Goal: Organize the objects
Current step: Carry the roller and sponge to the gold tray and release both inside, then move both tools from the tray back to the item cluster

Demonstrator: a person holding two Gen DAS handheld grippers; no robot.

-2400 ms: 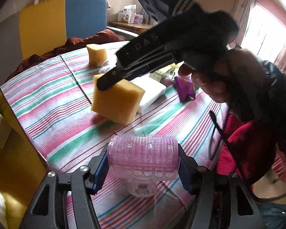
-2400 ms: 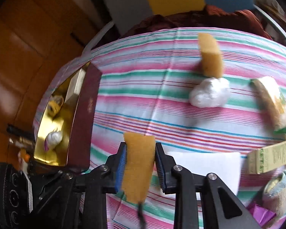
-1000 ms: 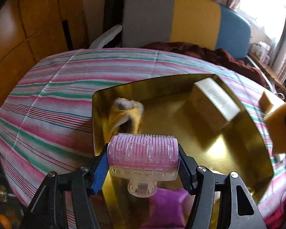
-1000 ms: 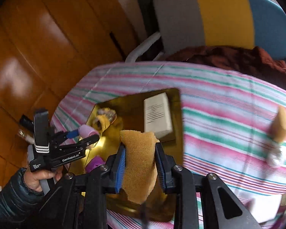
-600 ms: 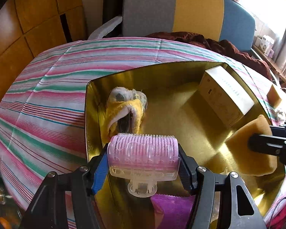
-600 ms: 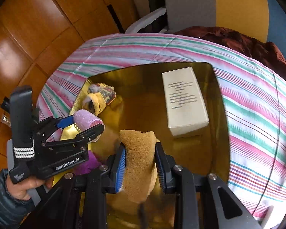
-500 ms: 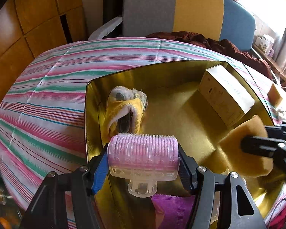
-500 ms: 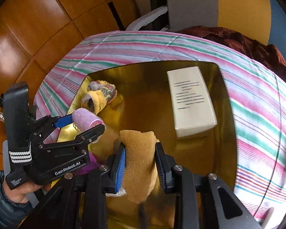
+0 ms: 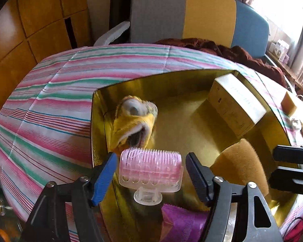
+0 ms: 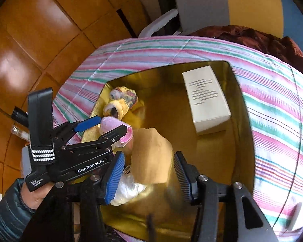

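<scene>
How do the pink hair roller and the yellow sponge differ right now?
The pink hair roller is a ridged, see-through plastic cylinder; the yellow sponge is a soft, porous block. The roller lies crosswise between the left tool's just-opened jaws; the sponge stands taller between the right tool's just-opened jaws. Both are over the gold box, with no pad pressing on either.

Tin point(image 10: 240, 104): on the striped cloth point(image 10: 272, 92), chair point(image 9: 192, 16) behind at 12 o'clock.
Carton point(image 10: 206, 98): inside the tin, toward 1 o'clock, along its right wall.
Rolled socks point(image 10: 121, 102): inside the tin at 10 o'clock, against the left wall.
Sponge point(image 10: 151, 157): in the tin toward 6 o'clock, between the right gripper point(image 10: 149, 175) pads, apart from both.
Hair roller point(image 9: 150, 170): over the tin's near-left corner, between the left gripper point(image 9: 151, 173) pads, just left of the sponge.
Foil packet point(image 9: 181, 221): below the hair roller, at 6 o'clock.
Second sponge point(image 9: 288, 102): on the cloth outside the tin, at 2 o'clock.
</scene>
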